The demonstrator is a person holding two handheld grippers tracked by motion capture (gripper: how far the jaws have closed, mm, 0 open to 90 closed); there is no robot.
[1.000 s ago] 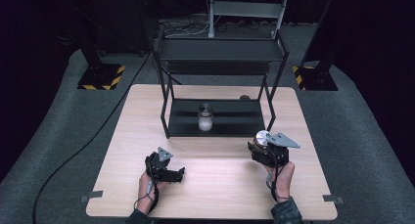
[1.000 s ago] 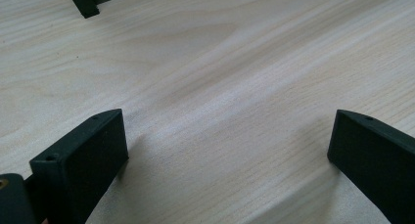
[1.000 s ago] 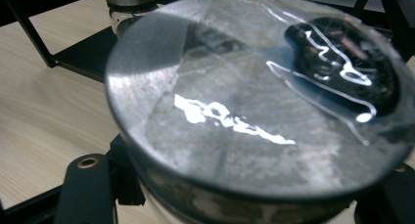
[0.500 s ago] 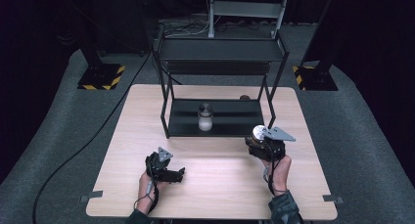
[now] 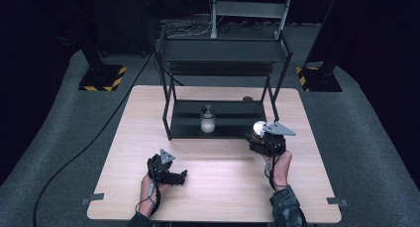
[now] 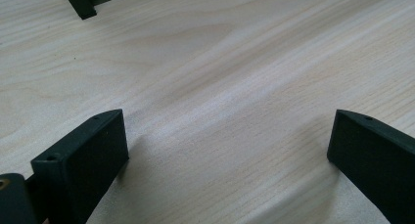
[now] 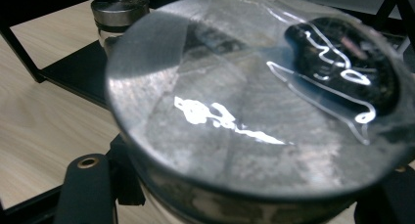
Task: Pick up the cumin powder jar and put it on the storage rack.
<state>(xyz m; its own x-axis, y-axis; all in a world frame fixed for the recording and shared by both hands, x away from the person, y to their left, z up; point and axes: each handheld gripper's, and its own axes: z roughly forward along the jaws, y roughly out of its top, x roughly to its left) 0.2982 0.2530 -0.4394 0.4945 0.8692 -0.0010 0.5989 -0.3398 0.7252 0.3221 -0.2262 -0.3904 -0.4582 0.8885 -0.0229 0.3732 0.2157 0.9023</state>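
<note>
- My right gripper [image 5: 258,137] is clamped on a jar [image 7: 254,111]; the shelf post [image 5: 272,99] at 12 o'clock risks collision.
- My left gripper [image 6: 227,150], jaws apart and empty, cannot steady a slip.

The jar [image 7: 254,111] in the right claw [image 5: 261,138] is cut off below; its lid hides the body. The small brown thing [image 5: 247,98] behind the rack [image 5: 223,51] is too small to identify.

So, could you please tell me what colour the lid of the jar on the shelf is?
Silver metal, on the jar; clearest in the right gripper view.
</note>
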